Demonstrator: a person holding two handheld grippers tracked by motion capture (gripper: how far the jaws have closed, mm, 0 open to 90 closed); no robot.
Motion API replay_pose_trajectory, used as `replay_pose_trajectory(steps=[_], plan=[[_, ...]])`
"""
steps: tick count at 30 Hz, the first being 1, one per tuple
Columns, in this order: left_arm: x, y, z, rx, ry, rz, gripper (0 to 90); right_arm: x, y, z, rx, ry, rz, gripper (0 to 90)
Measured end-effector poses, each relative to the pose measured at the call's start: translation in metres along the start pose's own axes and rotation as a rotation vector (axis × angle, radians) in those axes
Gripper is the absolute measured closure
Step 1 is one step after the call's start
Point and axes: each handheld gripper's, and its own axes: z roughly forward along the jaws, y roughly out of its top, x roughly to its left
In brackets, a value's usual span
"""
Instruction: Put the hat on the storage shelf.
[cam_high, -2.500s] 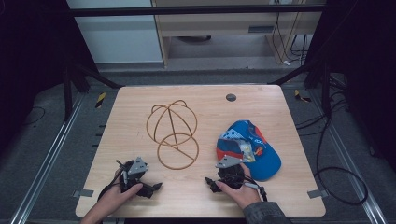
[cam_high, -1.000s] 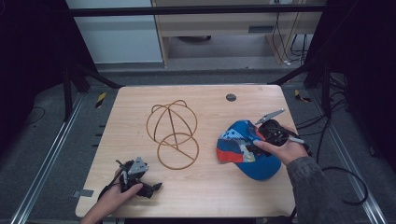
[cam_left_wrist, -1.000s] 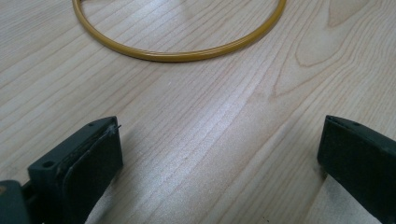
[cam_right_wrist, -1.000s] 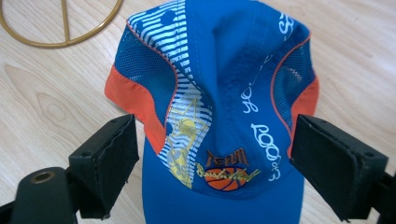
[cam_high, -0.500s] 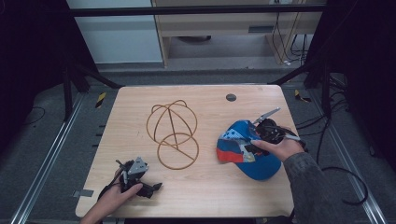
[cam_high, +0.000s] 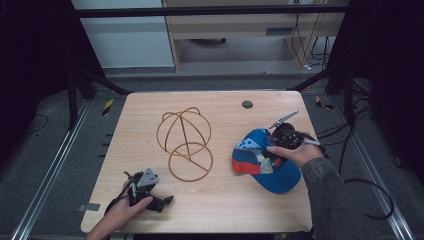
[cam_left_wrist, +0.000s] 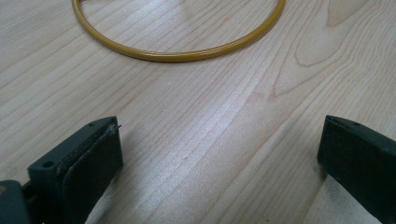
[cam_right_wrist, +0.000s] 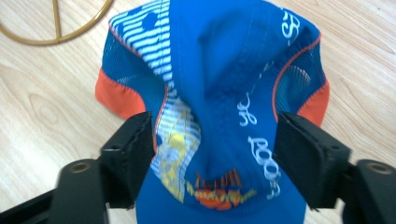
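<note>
Compared with half a second ago, hardly shifted: right hand (cam_high: 295, 152) settled a touch lower onto the blue cap (cam_high: 270, 165), with the cap, the wire frame and the left side just as they were. Against two and a half seconds ago, a big change: then parked at the near table edge just in front of the cap, now reached out over its far side.

On the wooden table (cam_high: 225, 200), largest first: gold wire cap frame (cam_high: 185, 142) left of centre, dome and ring joined, lying flat. Blue cap right of centre, well apart from the frame, orange patches at the sides, printed panel toward the frame. Small dark disc (cam_high: 247, 104) near the far edge.

Right gripper (cam_right_wrist: 212, 151): jaws spread wide, straddling the crown of the cap, one pad at each side, right up against the fabric at the left pad; not closed on it, cloth lying loose between. Right forearm in a grey sleeve (cam_high: 327, 195) coming up from the lower right, wrist bent inward, tool pointing back toward the near edge.

Left gripper (cam_left_wrist: 219, 154): jaws wide apart, nothing between but bare wood, lying low on the table at the near left corner, aimed at the ring of the frame. Left hand (cam_high: 122, 212) wrapped around the tool from below, forearm barely over the edge.
</note>
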Motion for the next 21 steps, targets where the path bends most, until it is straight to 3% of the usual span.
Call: replay_pose_trajectory(steps=[6,8,10,11,12,13,21], plan=[[0.000,0.000,0.000,0.000,0.000,0.000,0.0,0.000,-0.002,0.018,0.046,0.009,0.011,44.6],[0.000,0.000,0.000,0.000,0.000,0.000,0.0,-0.001,-0.004,0.024,0.071,0.023,0.001,60.1],[0.000,0.000,0.000,0.000,0.000,0.000,0.0,-0.001,-0.004,0.025,0.069,0.033,-0.005,64.5],[0.000,0.000,0.000,0.000,0.000,0.000,0.0,-0.001,-0.003,0.026,0.070,0.040,-0.006,70.7],[0.000,0.000,0.000,0.000,0.000,0.000,0.0,-0.001,-0.002,0.026,0.073,0.044,-0.022,82.7],[0.000,0.000,0.000,0.000,0.000,0.000,0.0,-0.001,-0.002,0.026,0.067,0.047,-0.021,85.9],[0.000,0.000,0.000,0.000,0.000,0.000,0.0,0.000,-0.001,0.012,0.044,0.058,-0.026,89.8]])
